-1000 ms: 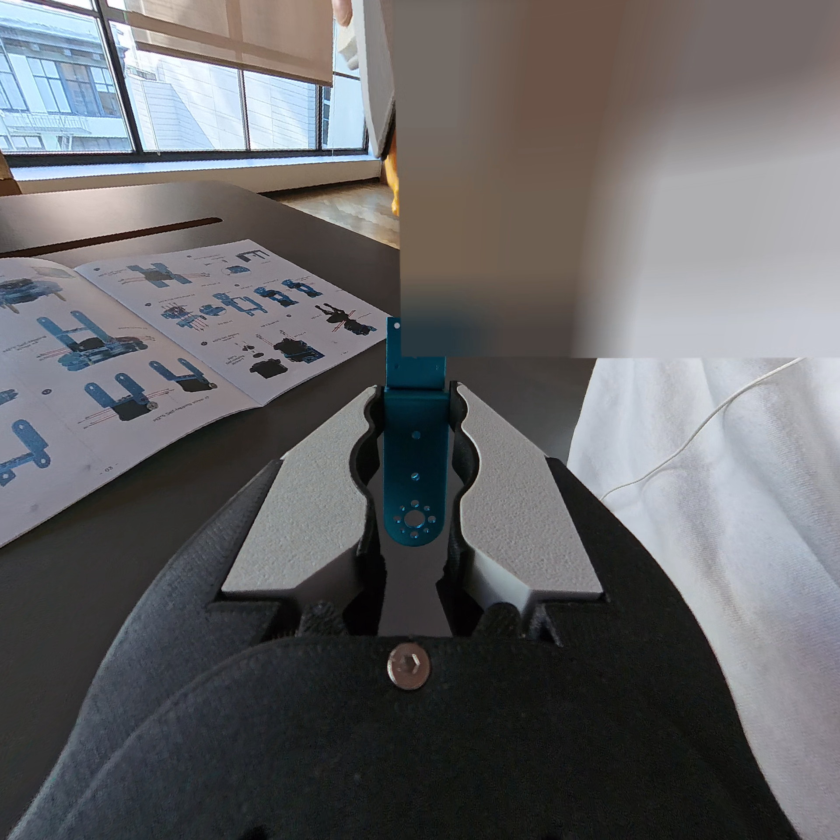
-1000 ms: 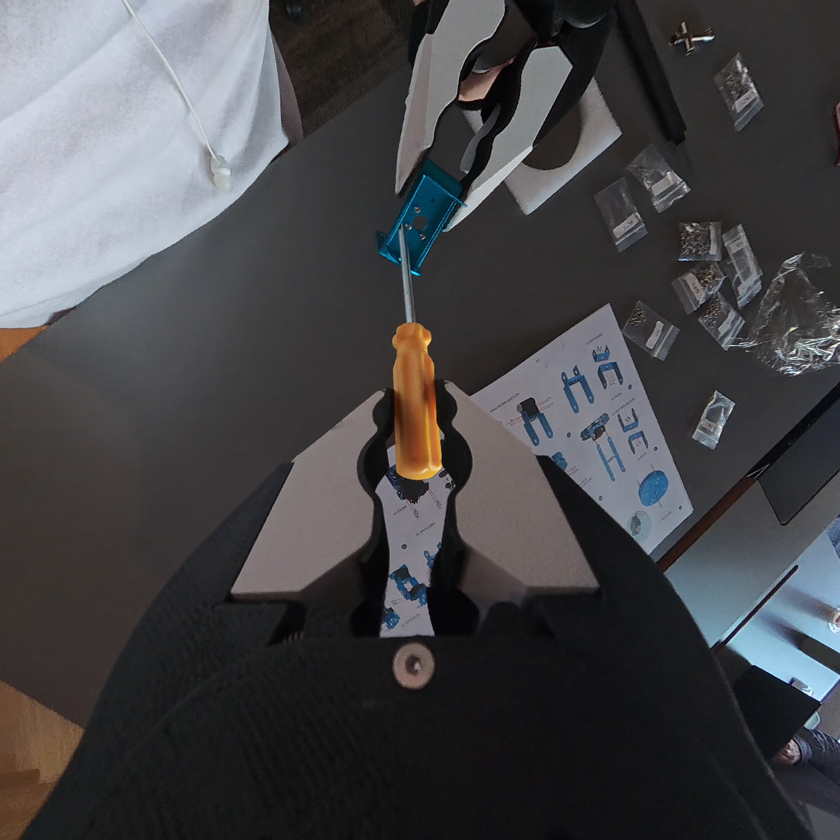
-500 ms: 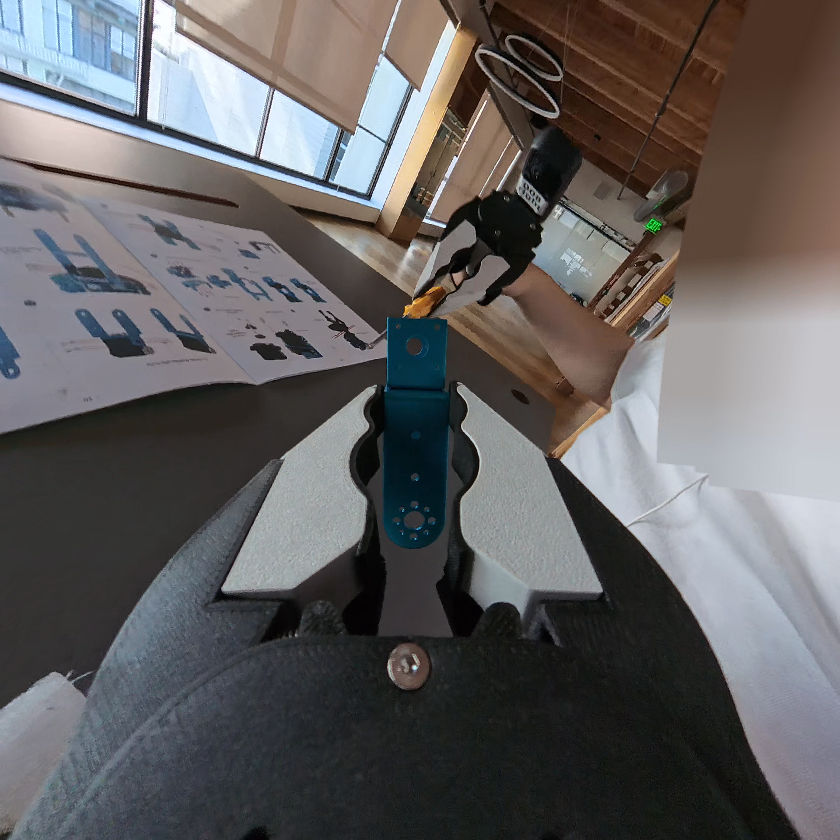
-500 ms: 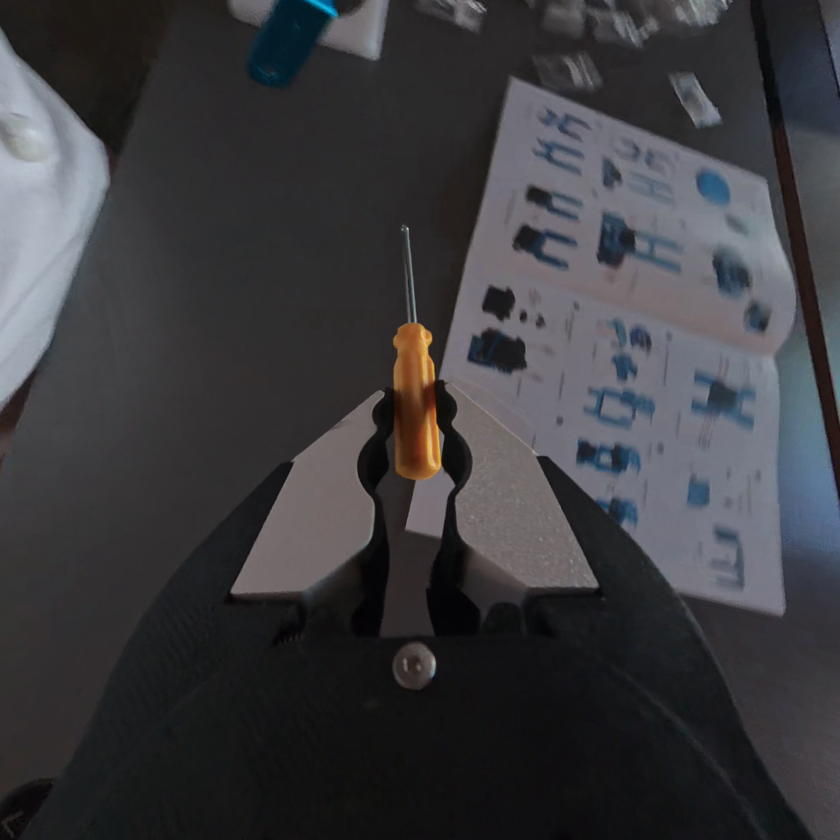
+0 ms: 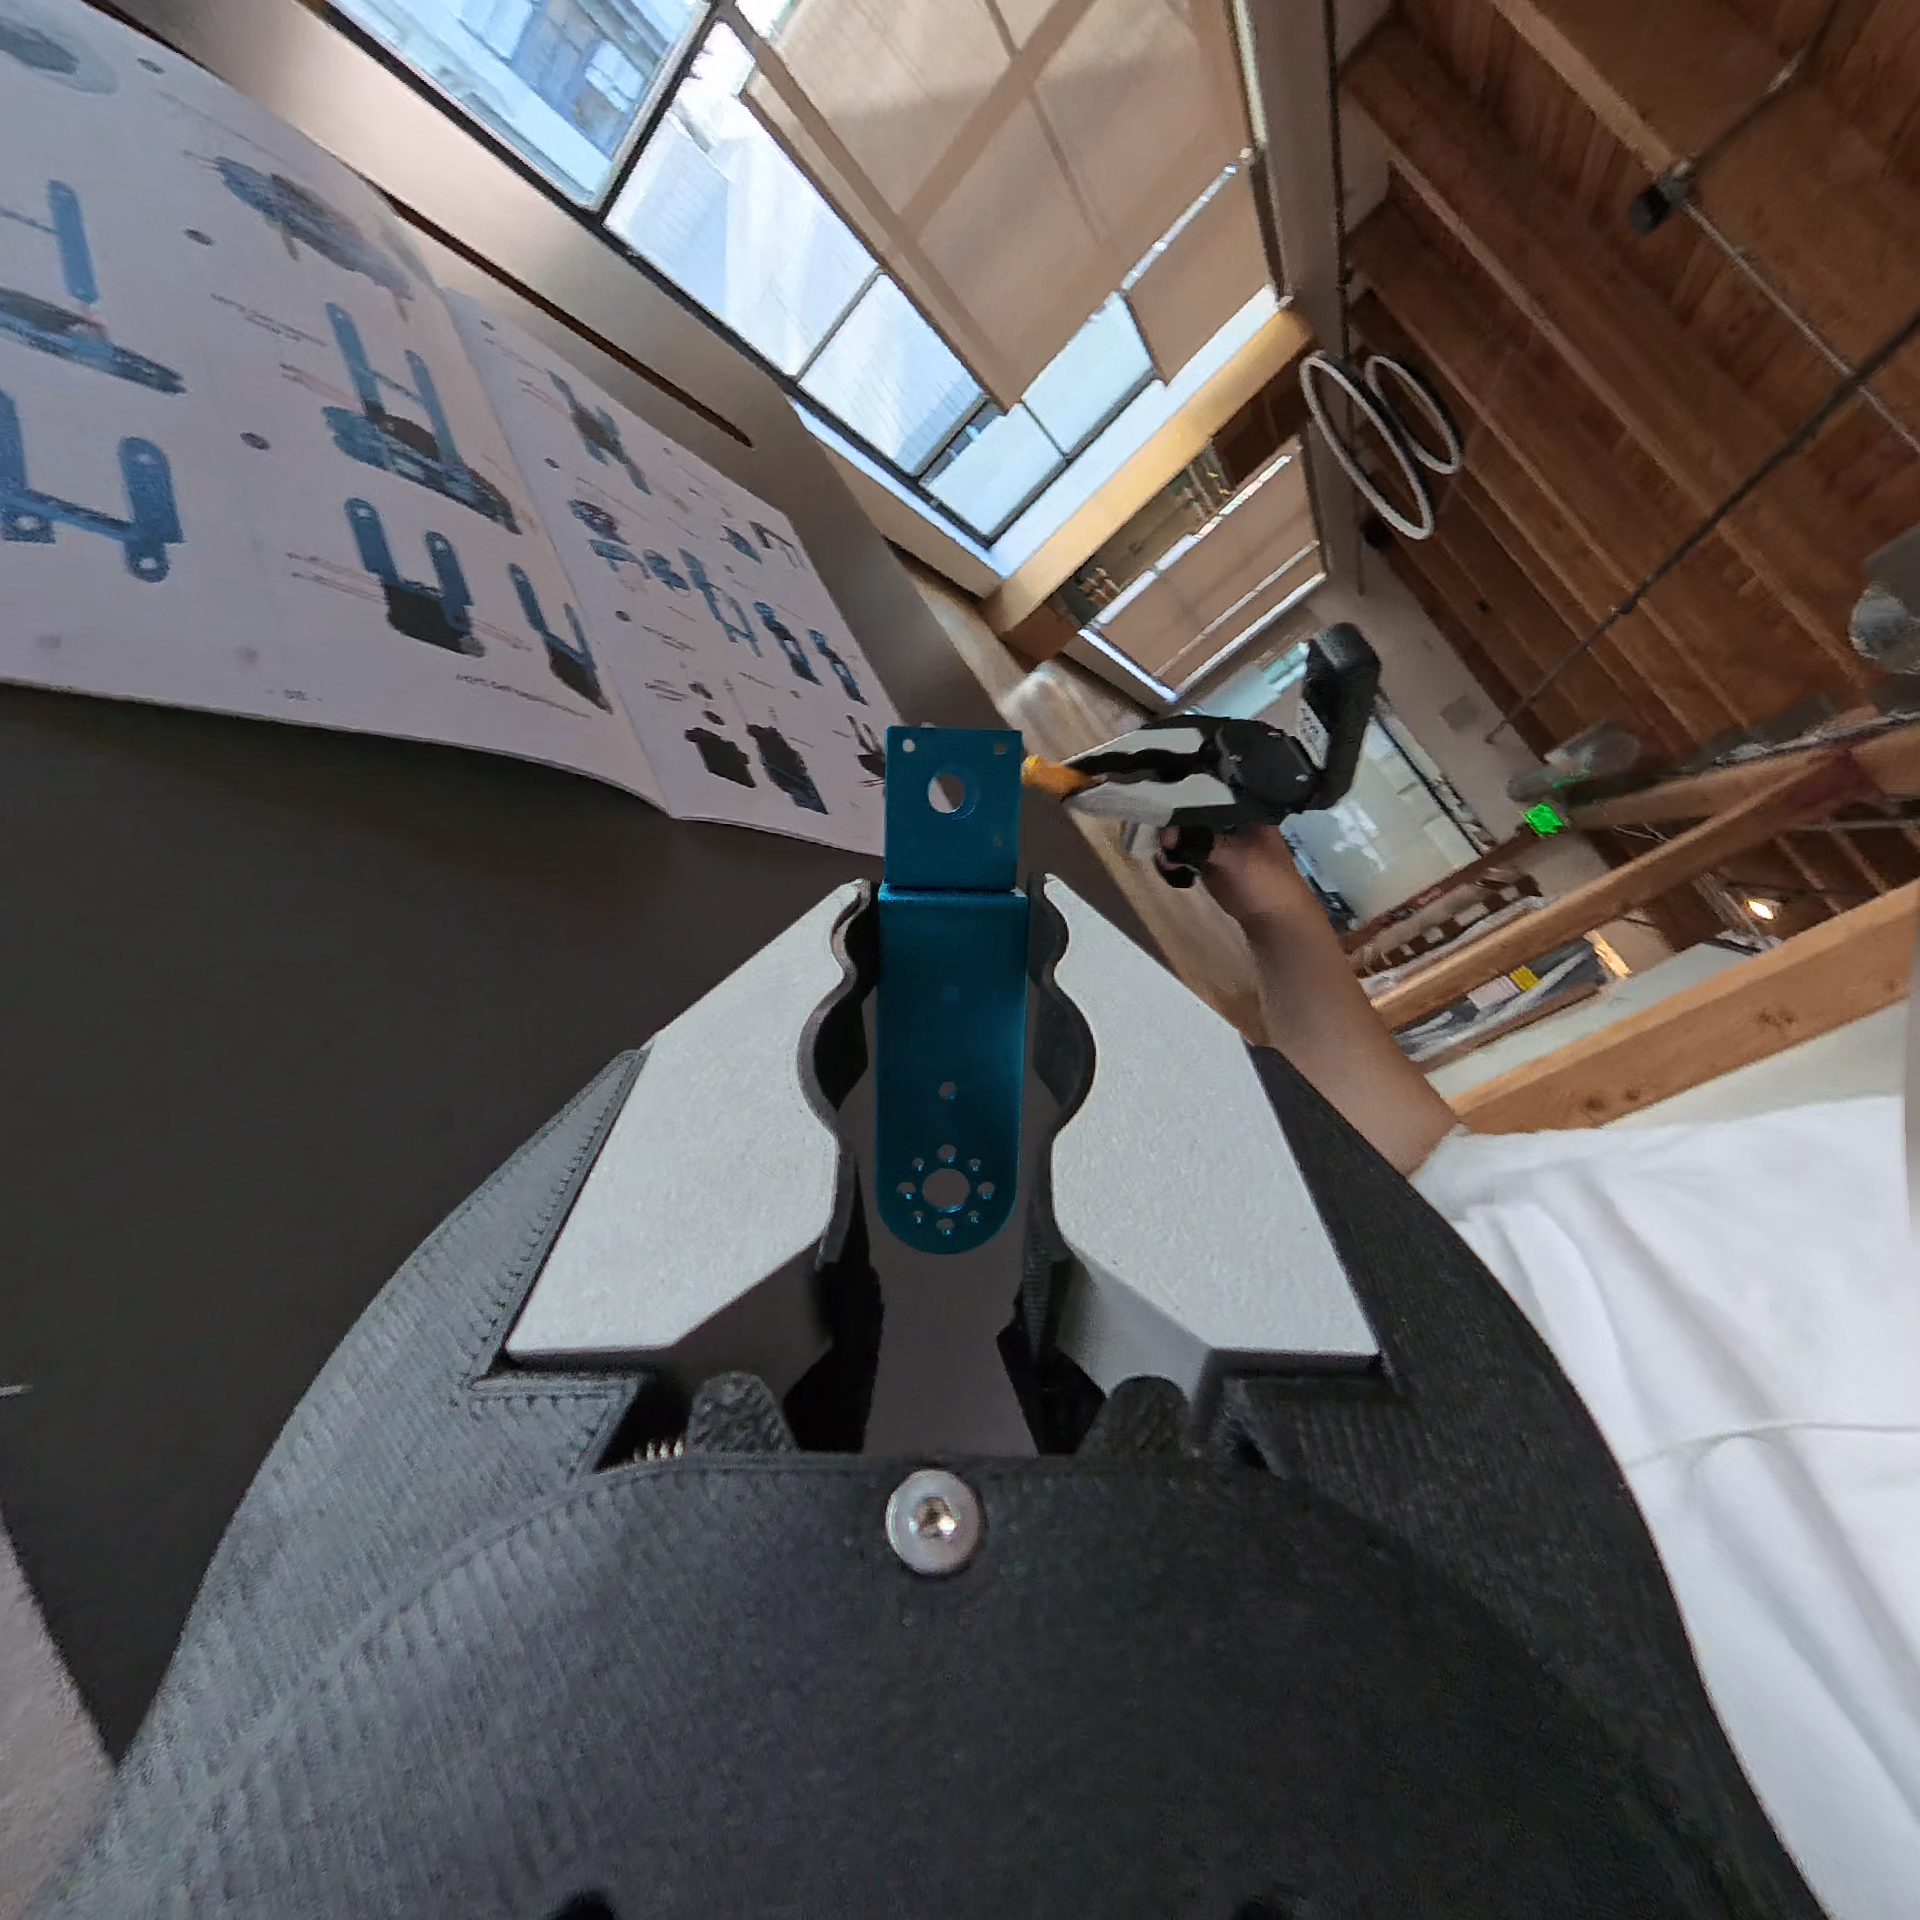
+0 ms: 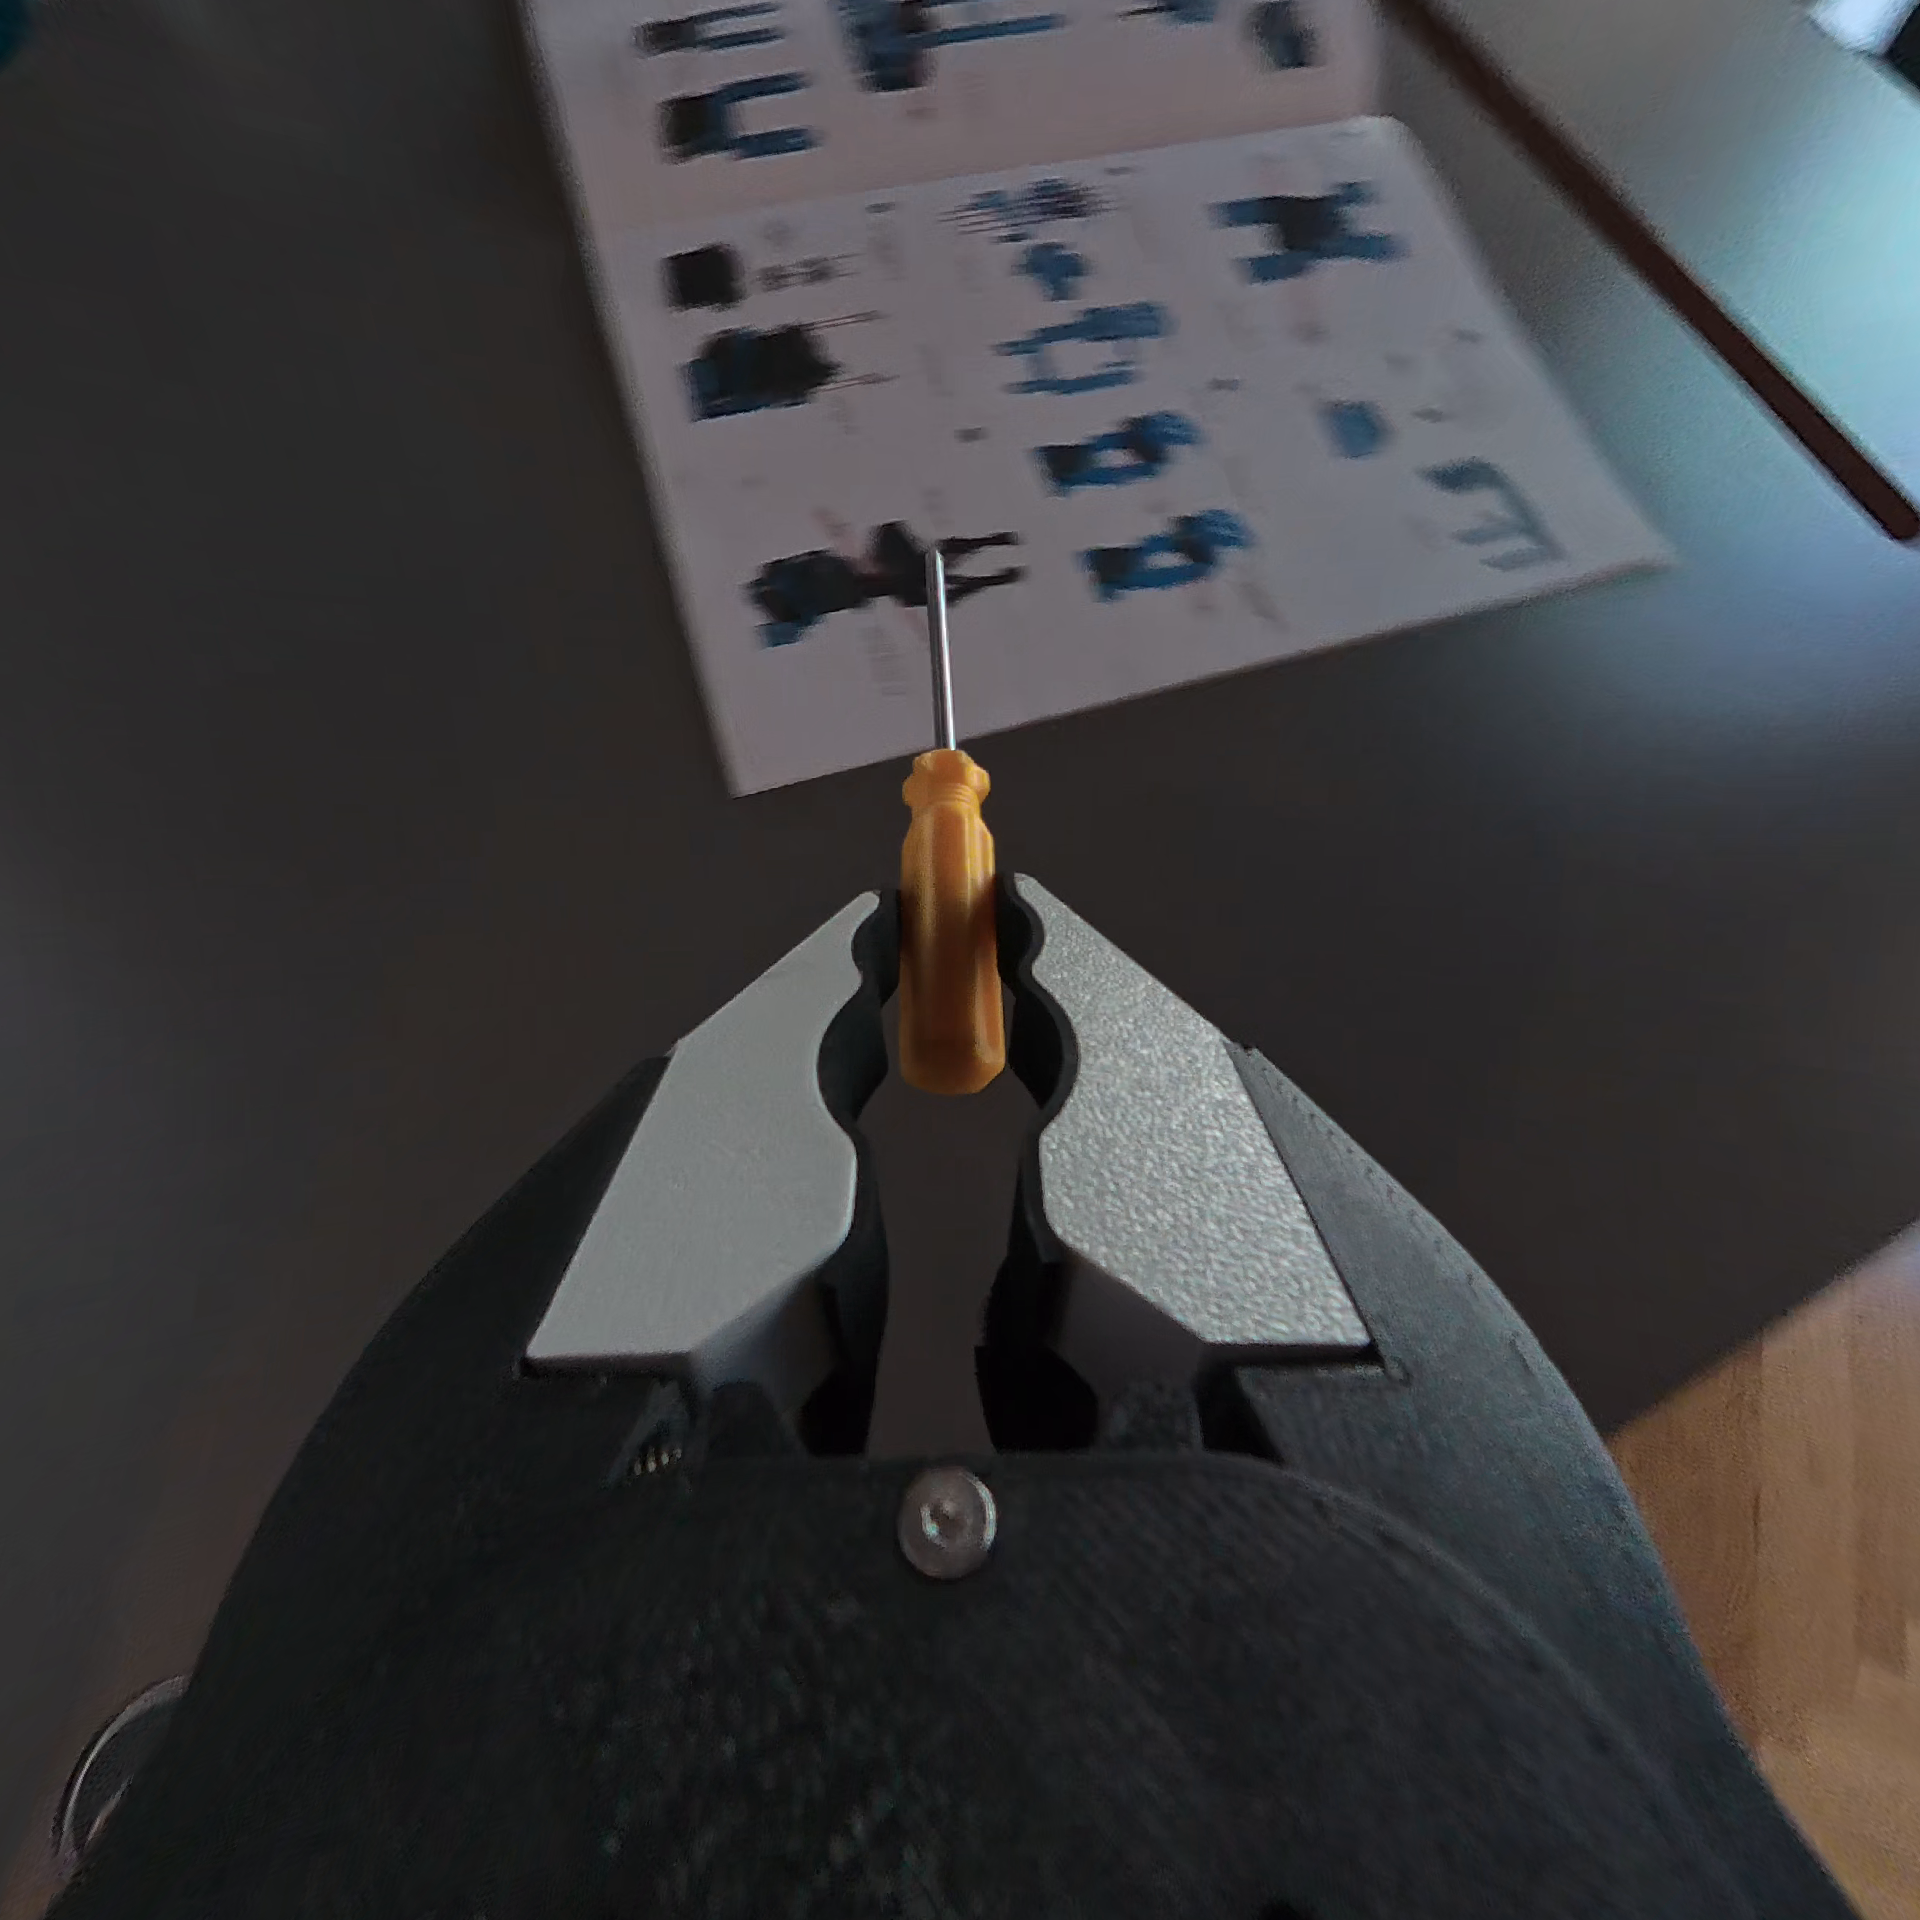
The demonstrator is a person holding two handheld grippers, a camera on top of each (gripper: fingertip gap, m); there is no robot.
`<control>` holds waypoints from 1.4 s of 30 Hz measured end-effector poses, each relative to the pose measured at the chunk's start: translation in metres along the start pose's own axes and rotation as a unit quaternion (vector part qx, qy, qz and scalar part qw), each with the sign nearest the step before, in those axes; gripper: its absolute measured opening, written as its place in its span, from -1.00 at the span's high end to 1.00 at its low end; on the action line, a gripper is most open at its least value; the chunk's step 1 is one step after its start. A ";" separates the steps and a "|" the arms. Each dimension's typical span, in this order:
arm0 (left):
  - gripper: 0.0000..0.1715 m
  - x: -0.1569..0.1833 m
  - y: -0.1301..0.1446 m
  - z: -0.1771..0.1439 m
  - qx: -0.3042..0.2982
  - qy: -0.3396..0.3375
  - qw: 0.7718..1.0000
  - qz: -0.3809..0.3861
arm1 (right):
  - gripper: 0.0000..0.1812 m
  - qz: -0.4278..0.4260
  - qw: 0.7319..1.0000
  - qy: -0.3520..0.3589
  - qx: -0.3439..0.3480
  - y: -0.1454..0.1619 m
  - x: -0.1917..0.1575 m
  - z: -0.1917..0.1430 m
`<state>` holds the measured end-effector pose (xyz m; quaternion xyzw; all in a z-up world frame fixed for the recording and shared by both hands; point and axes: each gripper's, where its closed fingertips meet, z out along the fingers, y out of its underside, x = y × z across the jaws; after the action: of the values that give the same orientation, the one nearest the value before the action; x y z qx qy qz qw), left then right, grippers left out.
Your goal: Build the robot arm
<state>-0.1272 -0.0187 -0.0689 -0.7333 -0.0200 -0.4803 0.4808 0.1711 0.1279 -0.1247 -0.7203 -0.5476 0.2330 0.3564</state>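
Note:
My left gripper (image 5: 951, 894) is shut on a blue metal bracket (image 5: 948, 1039), a flat strip with screw holes and a bent tab with a round hole sticking out past the fingertips. It is held above the dark table (image 5: 312, 935). My right gripper (image 6: 945, 894) is shut on an orange-handled screwdriver (image 6: 943, 956), its thin shaft pointing forward over the corner of the open instruction booklet (image 6: 1091, 416). The right gripper also shows in the left wrist view (image 5: 1081, 779), farther off to the right of the bracket's tab, held by a hand, apart from the bracket.
The instruction booklet (image 5: 312, 468) lies open on the dark table, left of the bracket. A person's white shirt (image 5: 1662, 1351) fills the right side. The table edge and wooden floor (image 6: 1766, 1455) lie at lower right. Windows and a wooden ceiling lie beyond. The grippers' ends are close to 35 cm from one another.
The screwdriver tip has pulled away from the bracket and the right gripper has swung over the booklet. The left gripper has tilted, turning the bracket's tab face-on.

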 end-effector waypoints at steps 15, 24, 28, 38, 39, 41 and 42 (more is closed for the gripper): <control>0.69 -0.019 0.019 0.008 0.075 -0.067 0.990 -0.102 | 0.50 0.058 0.992 0.108 -0.022 -0.012 0.025 0.039; 0.69 -0.018 0.022 0.010 0.144 -0.092 0.981 -0.088 | 0.52 0.086 0.971 -0.174 0.140 -0.156 -0.178 0.119; 0.69 -0.018 0.017 0.004 0.173 -0.112 0.976 -0.069 | 0.61 0.092 0.973 -0.182 0.109 -0.157 -0.200 0.150; 0.69 -0.025 0.013 -0.002 0.190 -0.162 0.967 -0.043 | 0.94 0.131 0.965 -0.214 0.079 -0.159 -0.213 0.174; 0.69 -0.026 0.013 -0.002 0.189 -0.165 0.967 -0.044 | 0.94 0.131 0.965 -0.212 0.078 -0.160 -0.212 0.176; 0.69 -0.028 0.015 0.001 0.178 -0.171 0.968 -0.045 | 0.96 0.129 0.968 -0.200 0.073 -0.161 -0.207 0.180; 0.69 -0.029 0.016 0.003 0.170 -0.174 0.969 -0.046 | 0.97 0.127 0.970 -0.193 0.069 -0.162 -0.204 0.182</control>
<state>-0.1329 -0.0125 -0.1008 -0.7116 -0.2180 -0.3563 0.5649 -0.1209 0.0033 -0.1274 -0.6986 -0.4928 0.4487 0.2603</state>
